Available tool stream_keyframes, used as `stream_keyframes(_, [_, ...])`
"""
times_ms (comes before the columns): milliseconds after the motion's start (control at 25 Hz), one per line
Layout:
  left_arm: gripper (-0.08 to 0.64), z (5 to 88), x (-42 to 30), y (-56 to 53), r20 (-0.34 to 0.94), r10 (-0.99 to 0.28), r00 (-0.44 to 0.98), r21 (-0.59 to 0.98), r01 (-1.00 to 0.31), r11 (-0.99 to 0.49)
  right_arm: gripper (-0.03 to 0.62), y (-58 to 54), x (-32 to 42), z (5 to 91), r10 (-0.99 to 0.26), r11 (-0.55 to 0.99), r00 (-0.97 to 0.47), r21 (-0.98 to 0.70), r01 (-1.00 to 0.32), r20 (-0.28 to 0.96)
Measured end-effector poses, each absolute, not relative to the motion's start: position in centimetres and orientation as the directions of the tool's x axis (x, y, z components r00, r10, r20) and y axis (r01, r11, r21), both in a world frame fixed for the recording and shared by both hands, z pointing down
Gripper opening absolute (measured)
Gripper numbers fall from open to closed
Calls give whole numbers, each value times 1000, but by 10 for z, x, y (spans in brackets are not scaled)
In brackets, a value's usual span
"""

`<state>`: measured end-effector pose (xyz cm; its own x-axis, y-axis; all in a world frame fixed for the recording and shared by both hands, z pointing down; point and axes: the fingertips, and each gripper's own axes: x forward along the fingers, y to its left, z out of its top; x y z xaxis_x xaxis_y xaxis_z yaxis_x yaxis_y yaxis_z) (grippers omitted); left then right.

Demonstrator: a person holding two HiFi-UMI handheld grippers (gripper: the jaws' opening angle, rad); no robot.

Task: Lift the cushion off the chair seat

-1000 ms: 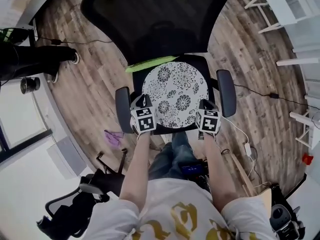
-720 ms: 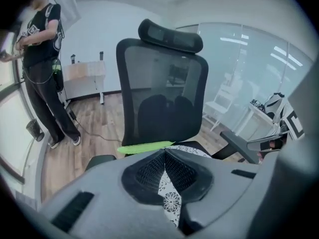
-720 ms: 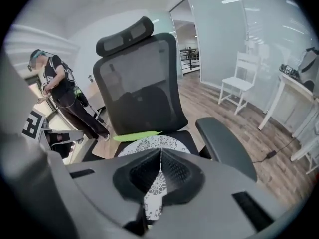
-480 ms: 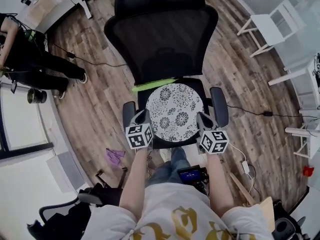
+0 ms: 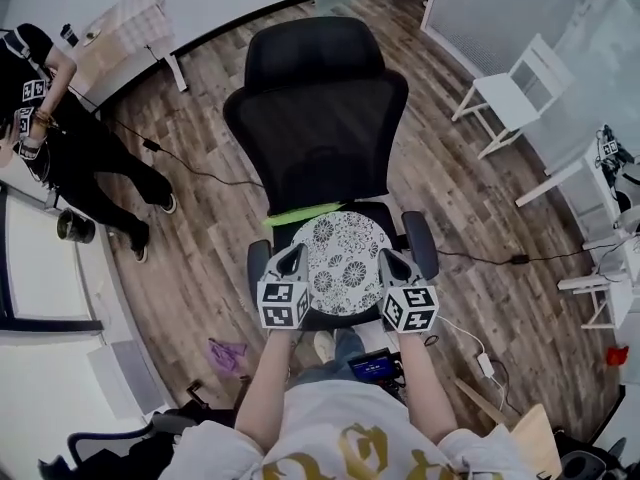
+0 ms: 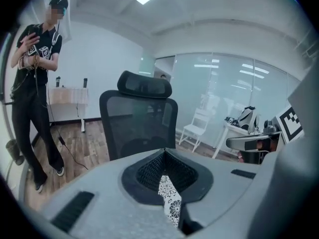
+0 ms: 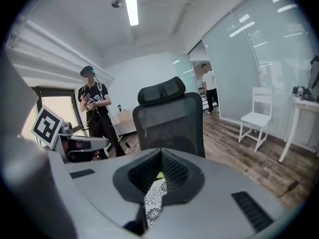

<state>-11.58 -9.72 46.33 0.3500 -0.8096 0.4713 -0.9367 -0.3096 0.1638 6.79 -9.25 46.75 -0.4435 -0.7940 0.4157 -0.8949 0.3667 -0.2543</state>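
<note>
**Round patterned cushion, gripped on both sides over office chair**

The cushion [image 5: 345, 263], white with dark flowers, is hanging over the seat of the black chair [image 5: 320, 118], between the armrests. The left gripper [image 5: 293, 258] is pinching its left edge and the right gripper [image 5: 388, 260] its right edge. Each gripper view shows the jaws closed tight on a fold of the fabric [image 6: 171, 203] [image 7: 153, 199]. Both forearms are reaching forward side by side, the grippers pointing slightly downward toward the mesh backrest.

Around it:
- A green strip [image 5: 300, 215] is lying at the back of the seat, just behind the cushion.
- A person in black [image 5: 60, 118] is standing well to the left.
- A white chair [image 5: 510, 93] is standing off to the right.
- A purple cloth [image 5: 228, 353] is lying on the wooden floor [image 5: 200, 258].
</note>
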Motion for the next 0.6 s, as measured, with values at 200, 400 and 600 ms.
stream_keyframes(200, [9, 428, -116, -87, 394, -849, 352, 144, -936, -321, 11, -83, 74, 435, -847, 335, -384, -192, -922, 367])
stream_keyframes(400, [9, 412, -119, -85, 362, -860, 360, 149, -933, -328, 11, -75, 74, 413, -872, 332, -366, -155, -930, 325])
stream_keyframes(600, [9, 399, -111, -74, 327, -875, 358, 111, -934, -340, 11, -66, 85, 401, -885, 319, -350, -149, -936, 307])
